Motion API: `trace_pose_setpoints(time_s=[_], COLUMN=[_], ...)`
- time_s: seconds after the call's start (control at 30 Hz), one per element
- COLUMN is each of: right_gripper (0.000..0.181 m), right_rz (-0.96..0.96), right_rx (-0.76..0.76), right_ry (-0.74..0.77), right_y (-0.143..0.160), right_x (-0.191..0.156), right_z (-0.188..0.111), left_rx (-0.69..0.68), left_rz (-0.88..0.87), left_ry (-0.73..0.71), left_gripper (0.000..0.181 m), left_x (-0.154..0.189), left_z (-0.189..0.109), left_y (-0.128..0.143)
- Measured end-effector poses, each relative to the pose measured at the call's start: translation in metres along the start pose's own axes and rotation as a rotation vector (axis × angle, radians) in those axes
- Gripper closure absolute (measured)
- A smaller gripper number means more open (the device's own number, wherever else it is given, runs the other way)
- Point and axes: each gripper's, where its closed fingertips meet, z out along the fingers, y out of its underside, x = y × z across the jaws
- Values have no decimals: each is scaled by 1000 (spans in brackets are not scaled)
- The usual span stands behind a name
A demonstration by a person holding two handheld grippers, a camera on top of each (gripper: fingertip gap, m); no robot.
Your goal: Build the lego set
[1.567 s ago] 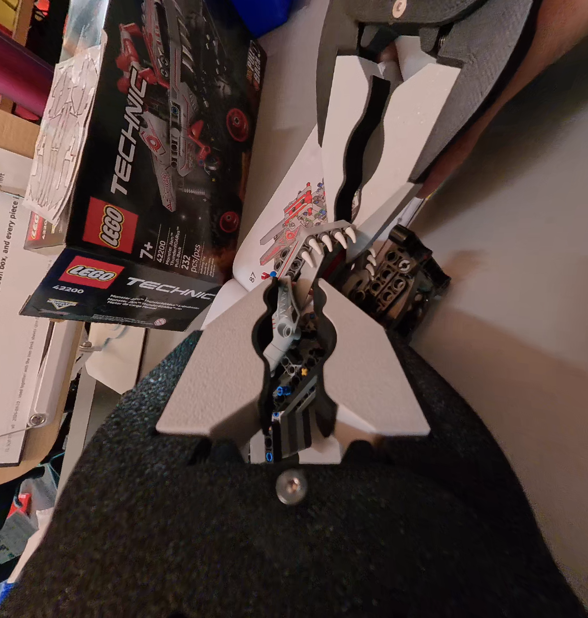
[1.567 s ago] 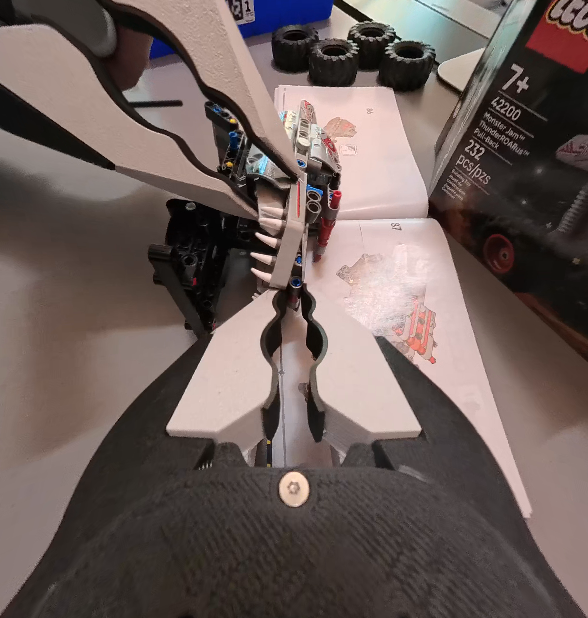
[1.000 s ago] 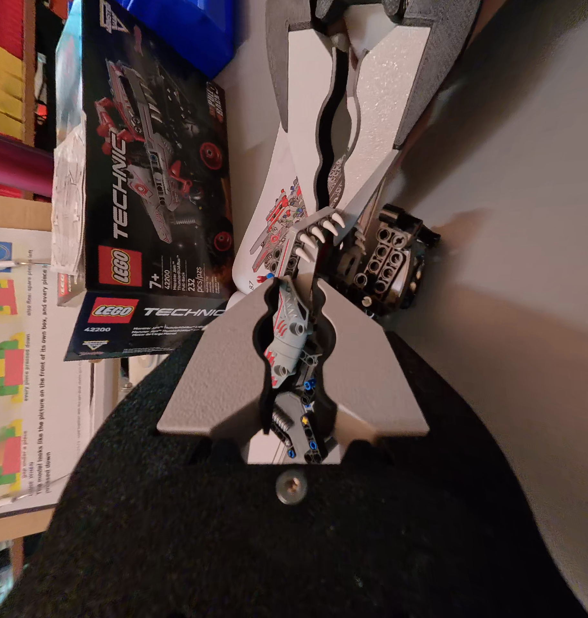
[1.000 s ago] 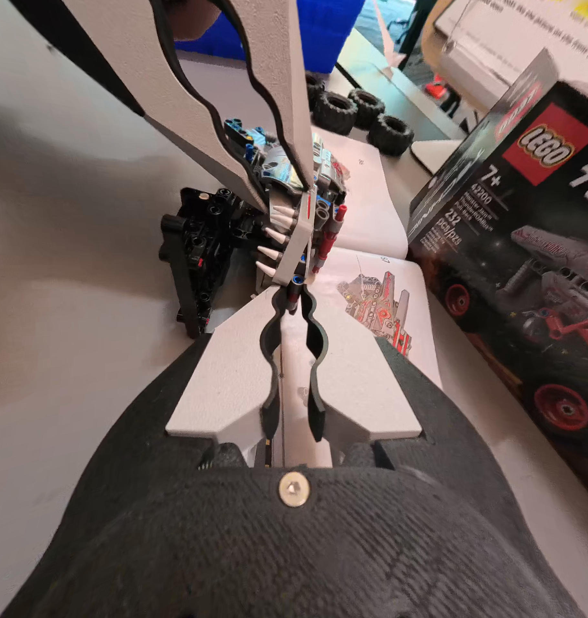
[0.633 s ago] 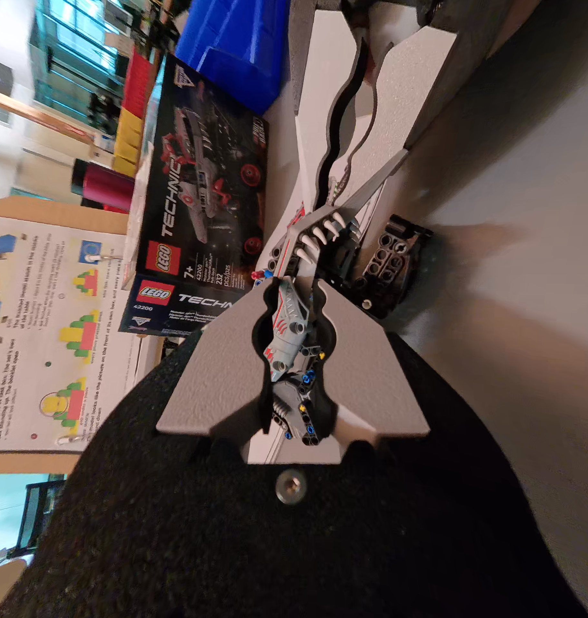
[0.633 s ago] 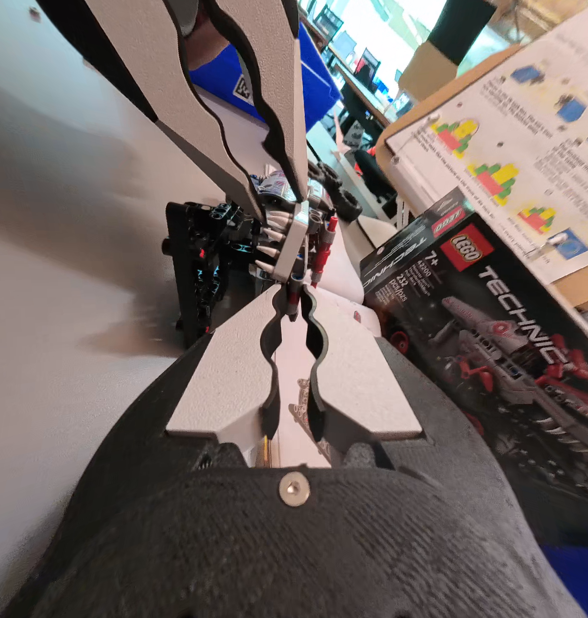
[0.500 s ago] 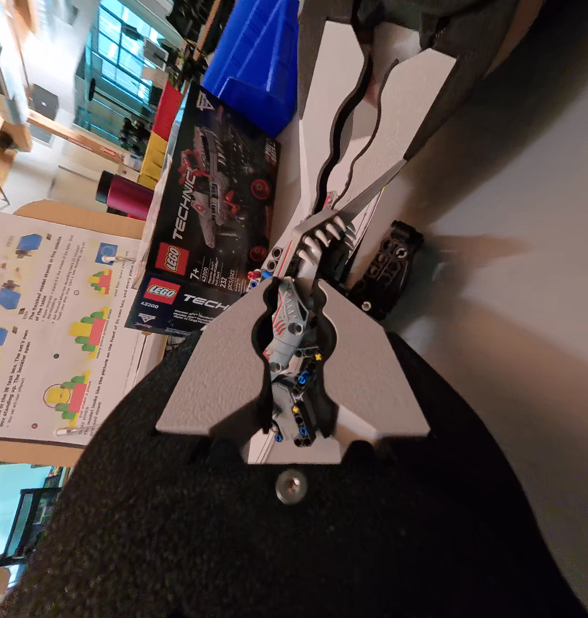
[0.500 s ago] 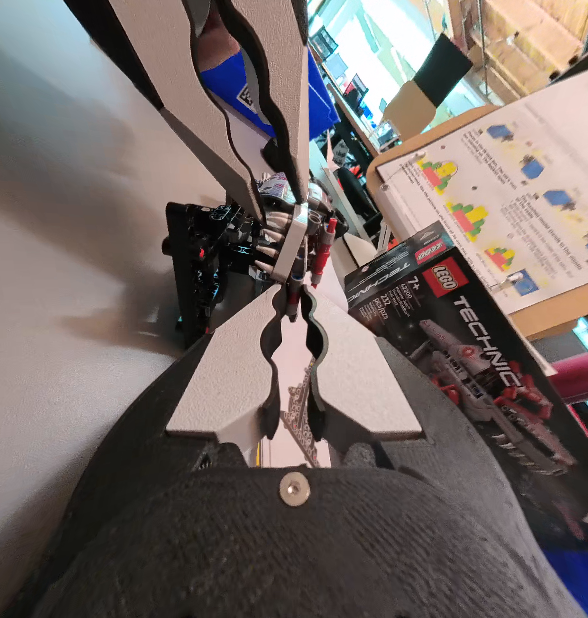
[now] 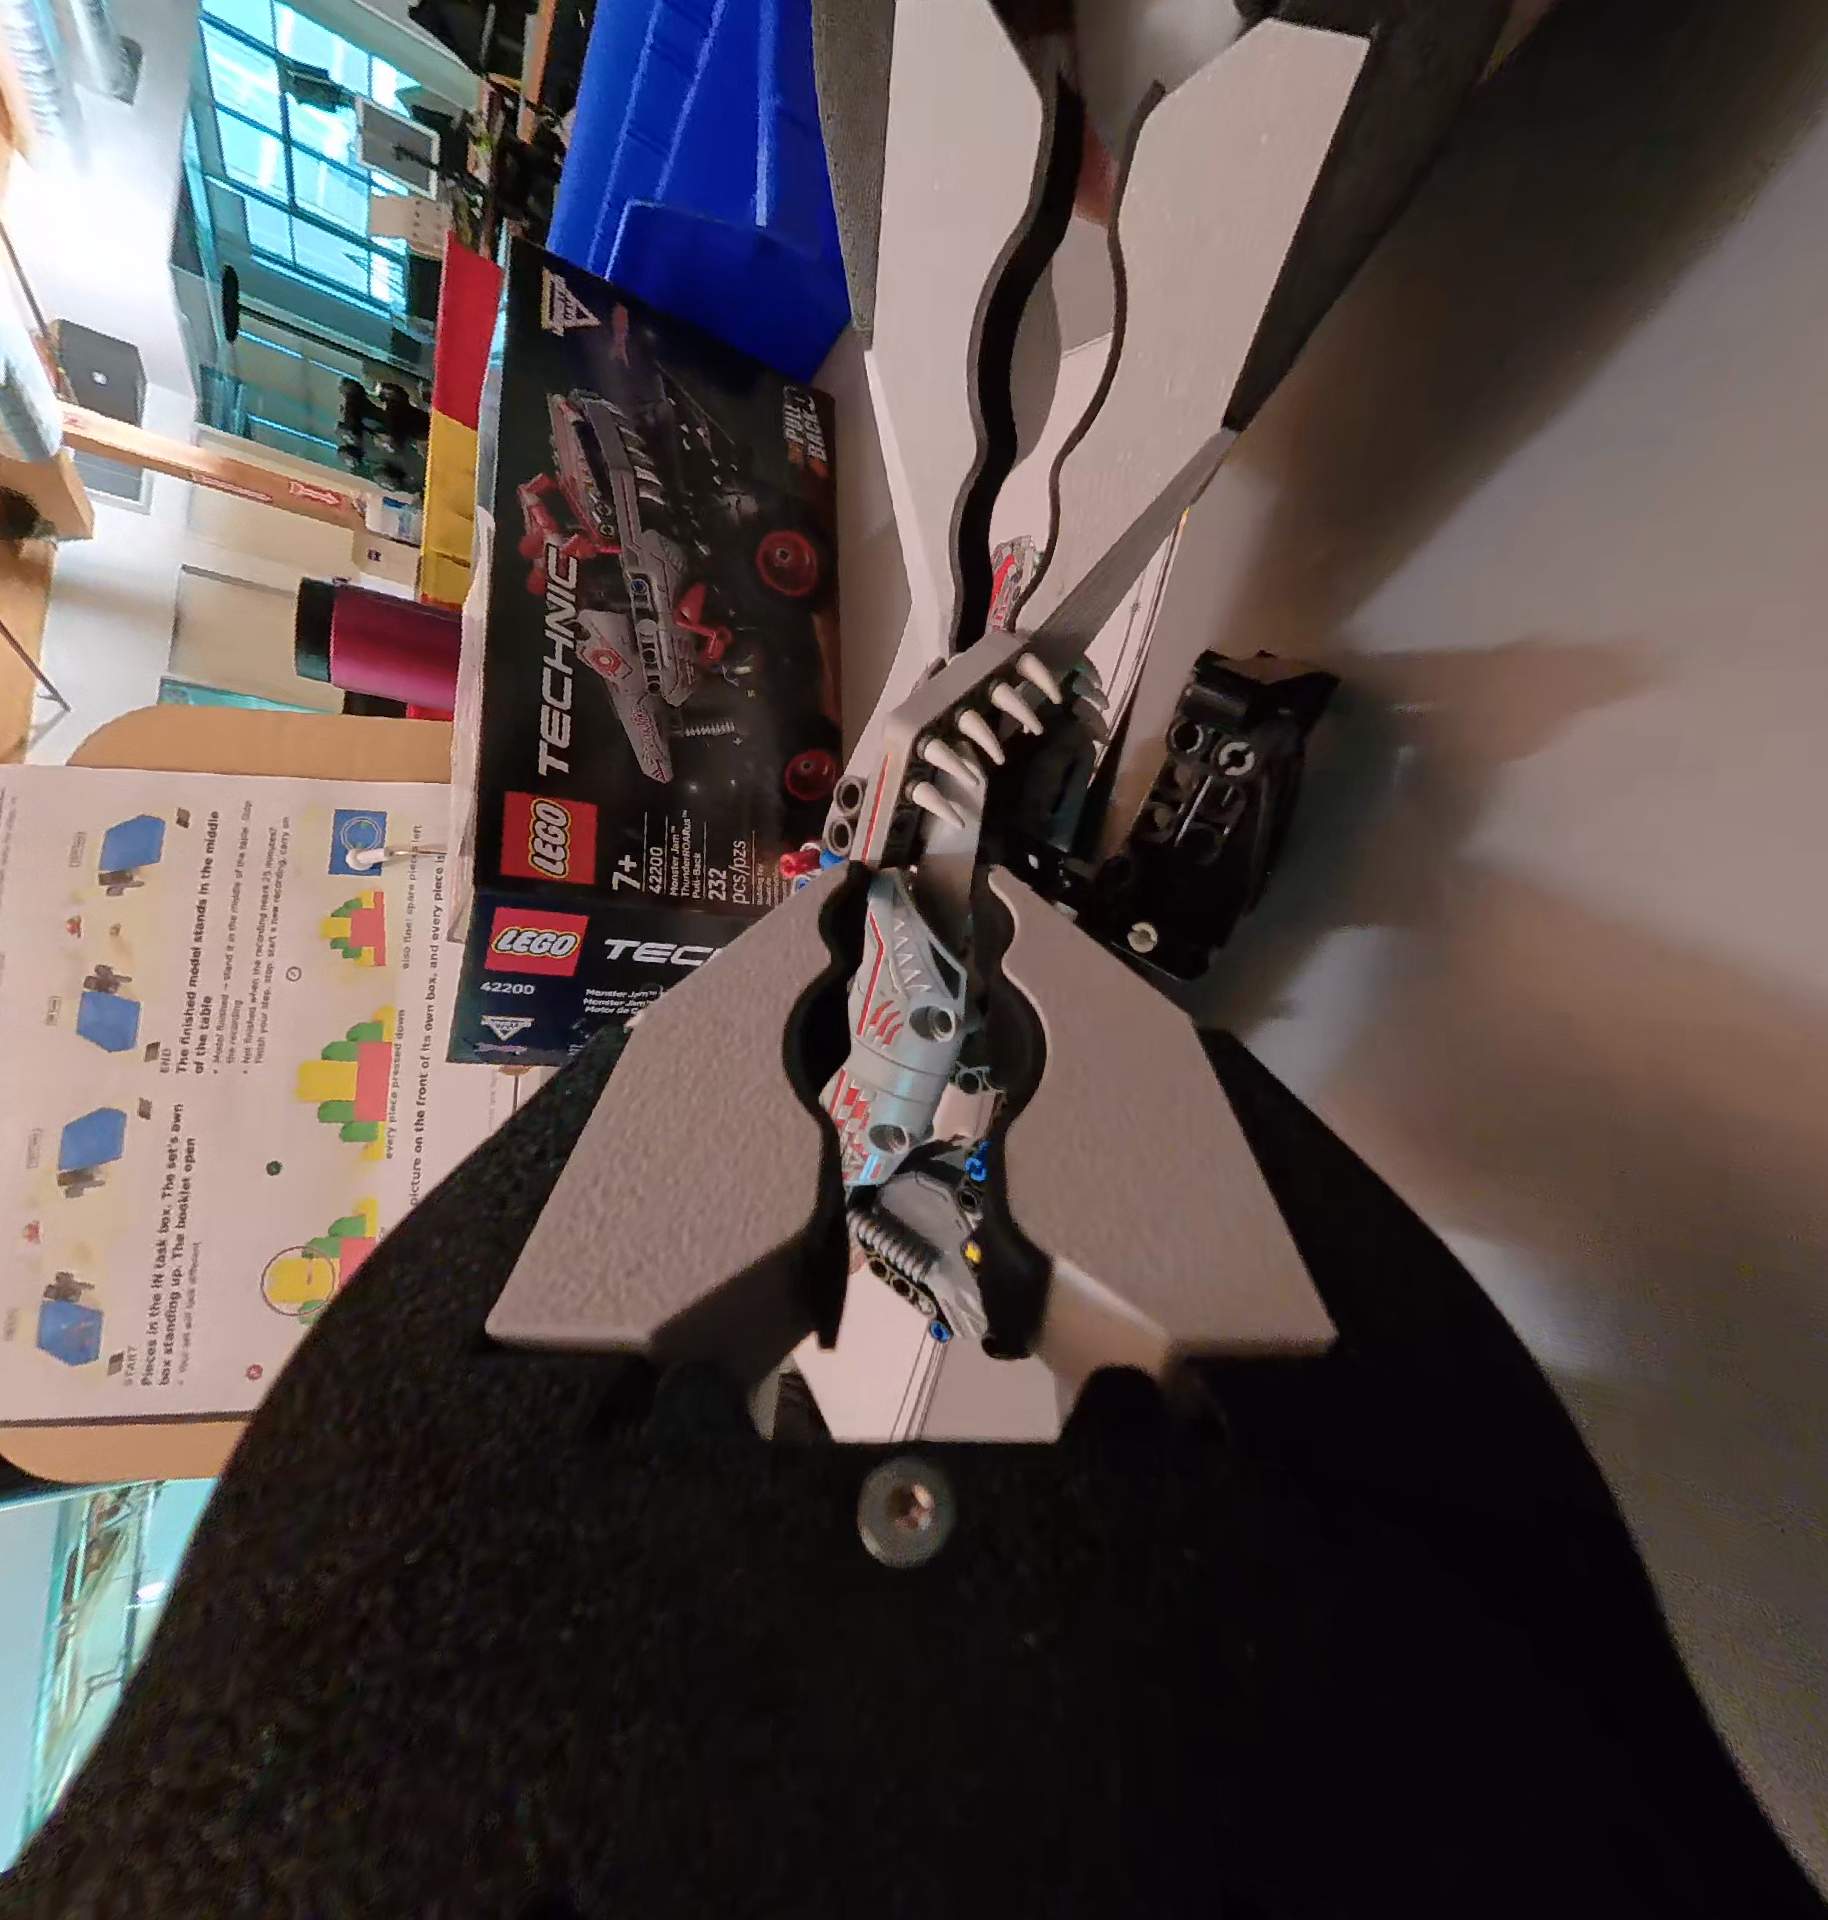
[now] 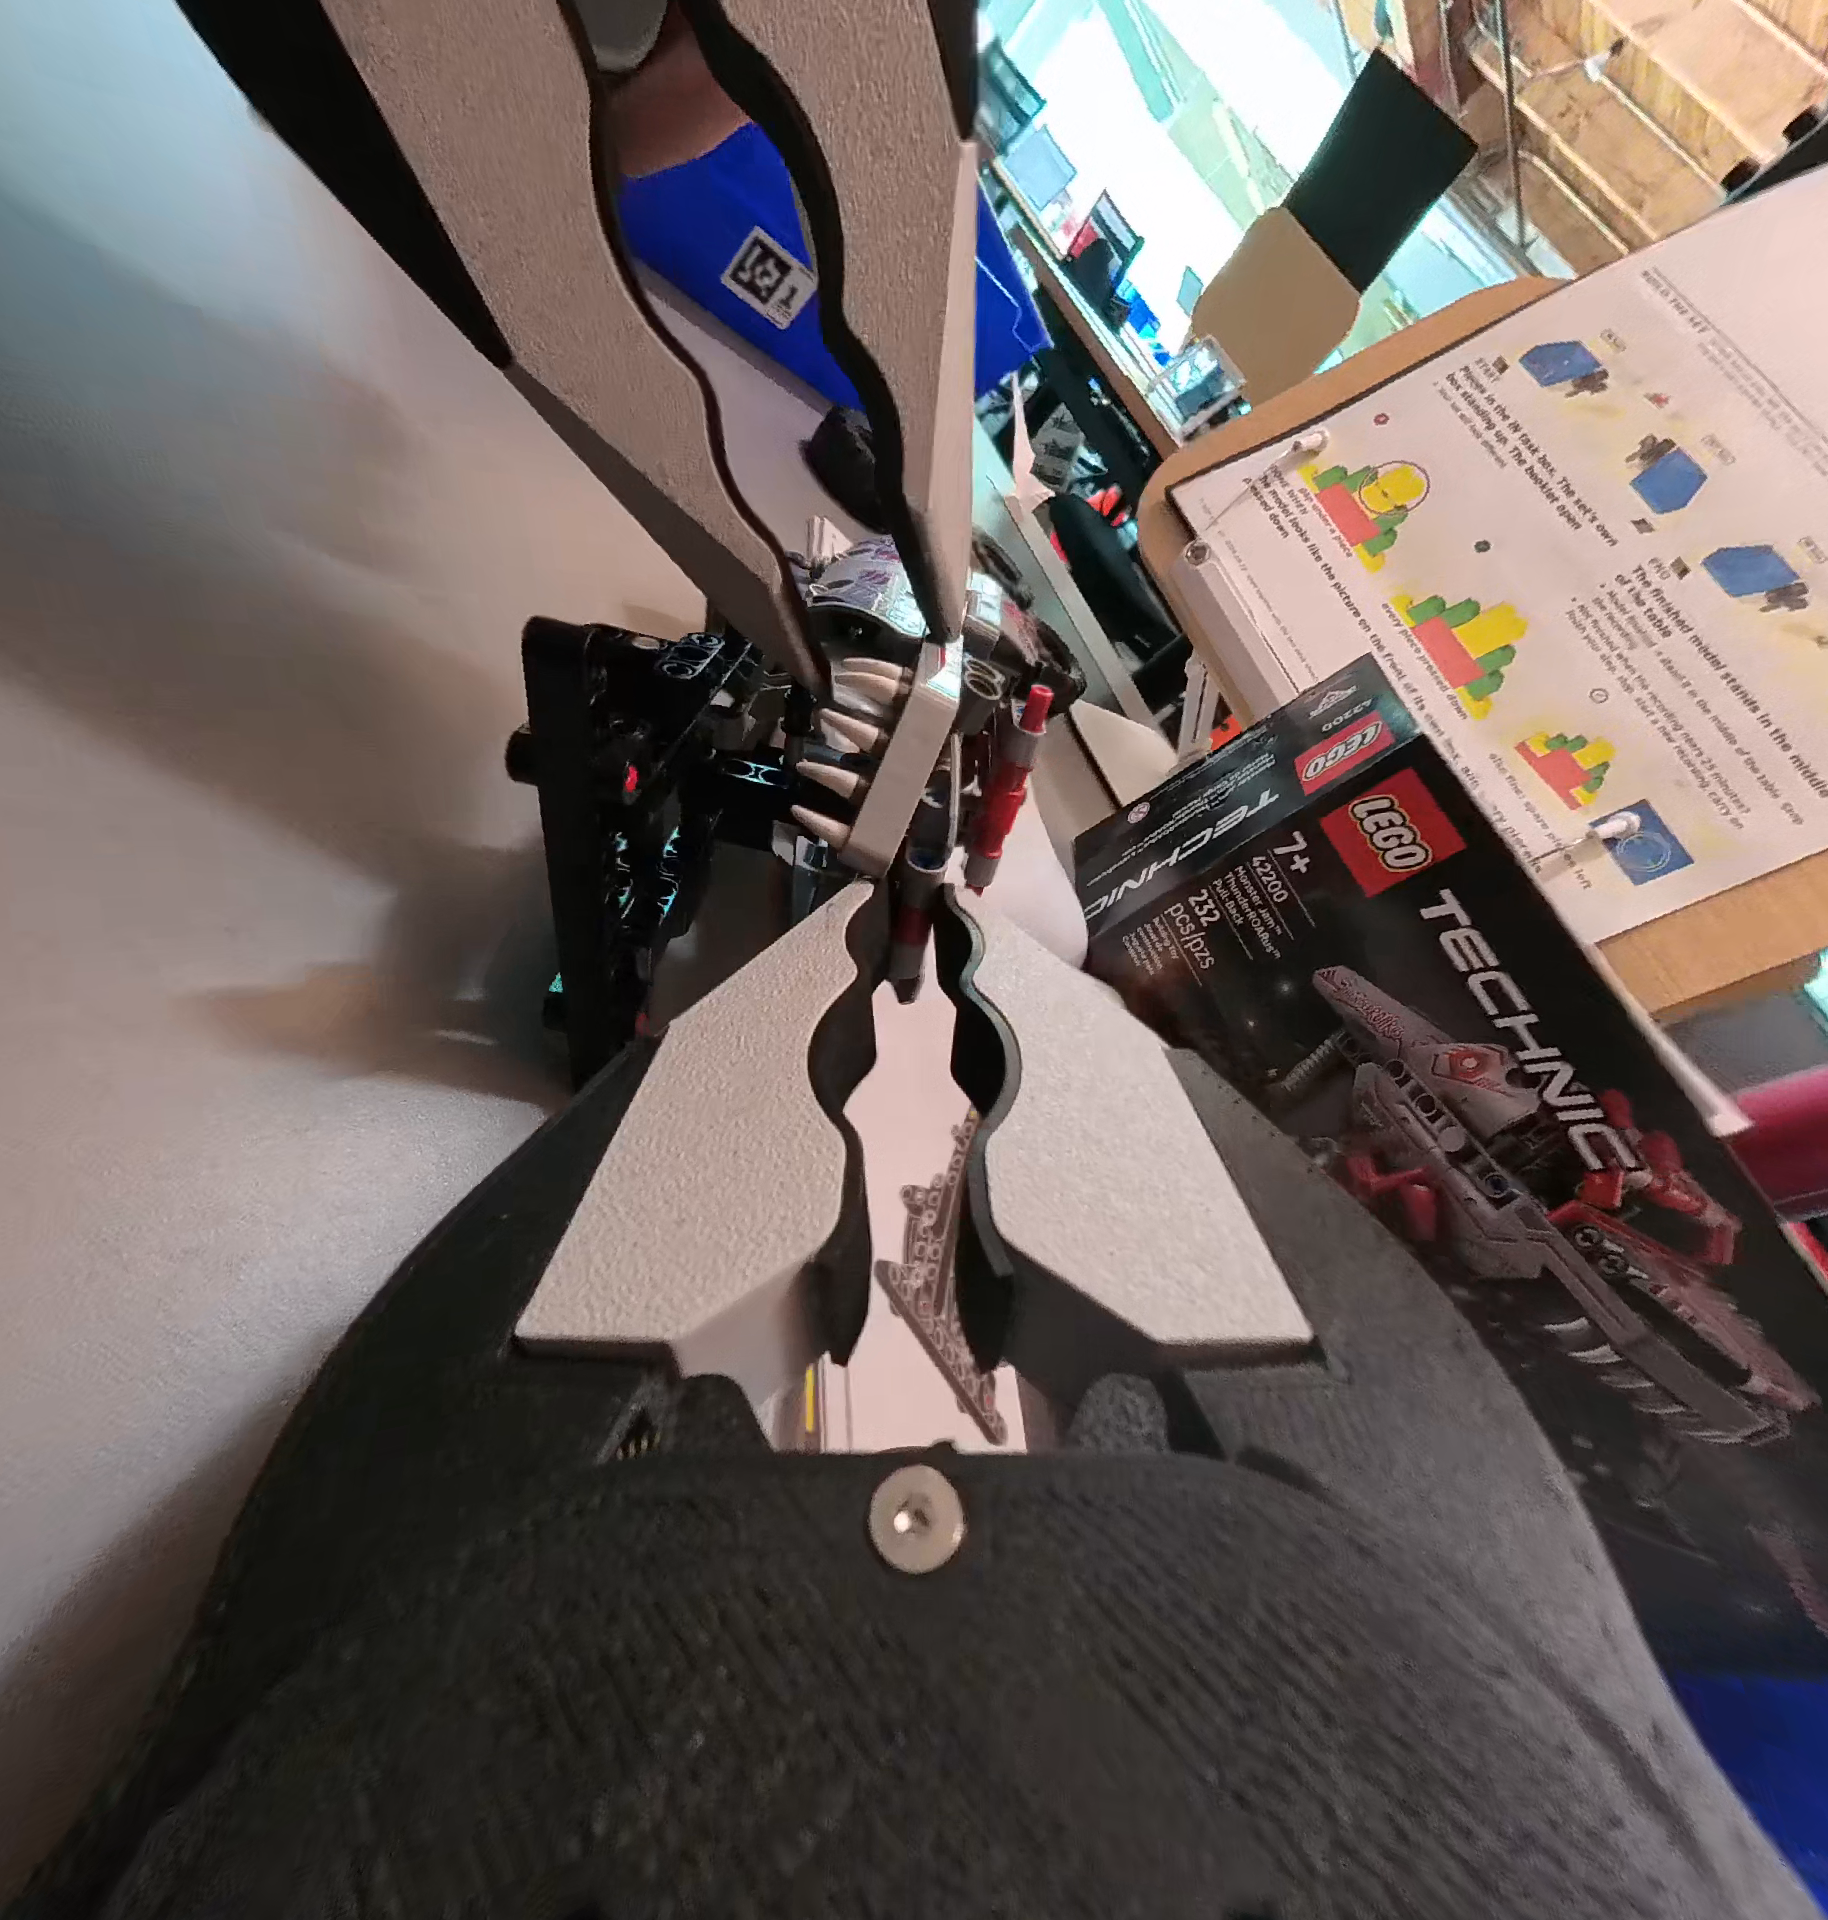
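Note:
The lego model, a grey body with red markings [image 9: 905,1039] and a grey panel with white teeth [image 9: 946,738], is held off the table between both grippers. My left gripper [image 9: 915,883] is shut on the grey body. My right gripper [image 10: 905,904] is shut on the lower end of the toothed panel [image 10: 905,769], by a red and grey pin. The black chassis part [image 9: 1222,790] hangs at the model's side and also shows in the right wrist view [image 10: 619,810]. Each gripper shows in the other's view, the right [image 9: 993,649] and the left [image 10: 879,655].
The black set box [image 9: 661,675] stands close by, also in the right wrist view [image 10: 1409,987]. The open booklet [image 10: 941,1247] lies under the model. An instruction poster on a board [image 10: 1564,582], a blue bin [image 9: 702,187] and a pink bottle [image 9: 380,644] stand behind. Grey table [image 9: 1564,935] lies to the right. Left tips to right tips: about 4 cm.
Both grippers have tilted together with the model held between them, so the box, poster and room behind swing into view. Both grips are unchanged.

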Motion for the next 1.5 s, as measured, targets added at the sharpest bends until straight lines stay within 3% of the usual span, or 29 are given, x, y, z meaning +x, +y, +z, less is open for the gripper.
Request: trace_pose_setpoints(time_s=[0.03,0.27,0.57,0.9,1.27,1.5], right_gripper=[174,174,174,174,174,175], right_rz=[38,209,278,302,346,431], right_rx=[-1,-55,-69,-75,-85,-98], right_ry=[-9,-90,-125,-135,-151,-188], right_y=[2,15,17,18,20,22], right_x=[1,2,2,3,4,5], right_z=[0,3,2,2,4,5], left_rx=[-6,-50,-3,-10,22,-11], left_rz=[-12,89,-8,34,139,234], left_ry=[7,77,229,220,73,104], left_gripper=[163,164,155,157,161,161], left_x=[-1,-5,-7,-4,-6,-6], left_z=[2,19,21,26,25,27], left_y=[0,4,0,-6,-3,-2])
